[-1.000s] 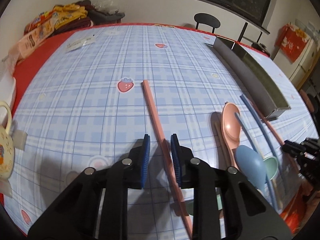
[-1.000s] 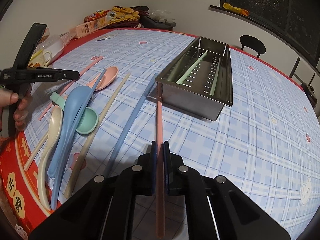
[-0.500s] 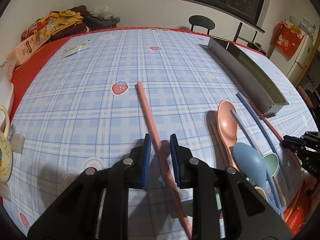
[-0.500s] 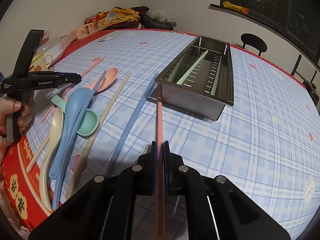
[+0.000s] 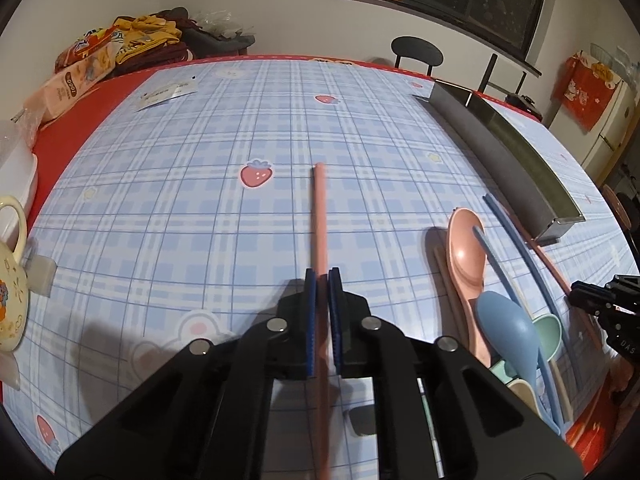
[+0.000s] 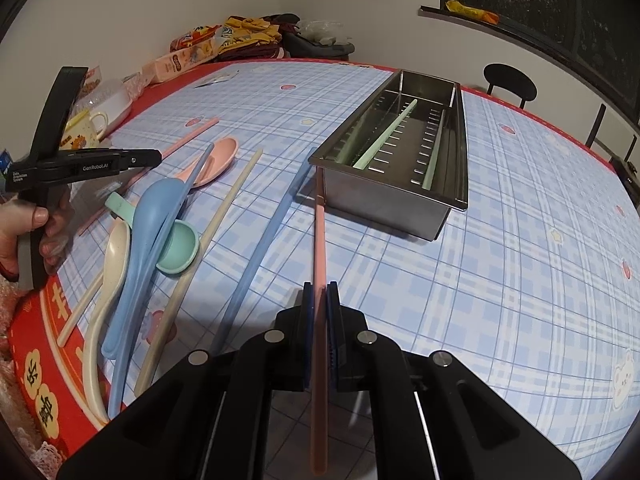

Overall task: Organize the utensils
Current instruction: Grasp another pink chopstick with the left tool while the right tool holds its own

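Note:
My left gripper (image 5: pixel 322 276) is shut on a pink chopstick (image 5: pixel 319 208) that points forward over the checked tablecloth. My right gripper (image 6: pixel 320 290) is shut on a second pink chopstick (image 6: pixel 319 236) whose tip reaches the near end of the steel utensil box (image 6: pixel 394 196). The box holds two pale green chopsticks (image 6: pixel 384 140). To the left lie a pink spoon (image 6: pixel 218 160), a blue spoon (image 6: pixel 150 216), a green spoon (image 6: pixel 176 248), a cream spoon (image 6: pixel 112 264), a blue chopstick (image 6: pixel 264 244) and a cream chopstick (image 6: pixel 208 240). The left gripper also shows in the right wrist view (image 6: pixel 154 157).
A cream mug (image 5: pixel 10 300) stands at the table's left edge. Snack packets (image 6: pixel 192 54) and cloths lie at the far side. A black chair (image 6: pixel 508 84) stands behind the table. The steel box shows edge-on in the left wrist view (image 5: pixel 504 152).
My left gripper has closed on the pink chopstick it was straddling, and the chopstick now lines up with the fingers. My right gripper keeps its chopstick and has barely moved.

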A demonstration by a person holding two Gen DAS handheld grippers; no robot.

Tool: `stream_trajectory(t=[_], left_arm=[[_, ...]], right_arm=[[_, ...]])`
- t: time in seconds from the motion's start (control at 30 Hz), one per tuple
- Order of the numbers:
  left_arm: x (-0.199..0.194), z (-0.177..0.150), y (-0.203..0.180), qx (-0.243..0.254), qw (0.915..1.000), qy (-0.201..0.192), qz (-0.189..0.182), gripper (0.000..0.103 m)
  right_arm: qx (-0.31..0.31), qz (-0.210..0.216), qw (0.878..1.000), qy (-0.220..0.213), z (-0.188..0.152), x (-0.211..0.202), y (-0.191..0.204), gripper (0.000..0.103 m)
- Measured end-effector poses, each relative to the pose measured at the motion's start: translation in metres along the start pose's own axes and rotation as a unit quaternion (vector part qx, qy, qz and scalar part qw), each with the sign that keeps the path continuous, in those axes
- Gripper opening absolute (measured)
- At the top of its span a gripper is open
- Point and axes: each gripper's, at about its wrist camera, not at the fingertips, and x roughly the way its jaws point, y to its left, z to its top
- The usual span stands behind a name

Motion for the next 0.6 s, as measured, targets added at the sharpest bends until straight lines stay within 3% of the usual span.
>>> stream_trajectory(t=[0.3, 0.6], left_arm=[[-0.005, -0.001, 0.003, -0.01, 0.9998, -0.012, -0.006, 0.01], [-0.017, -0.003, 0.011, -0.027, 0.9984, -0.041, -0.028, 0.01]], right_arm=[[-0.025, -0.029, 0.999, 0.0, 0.0, 0.001, 0.011, 0.007], [-0.029, -0.028, 0.999, -0.017, -0.001, -0.005, 0.012, 0.006]])
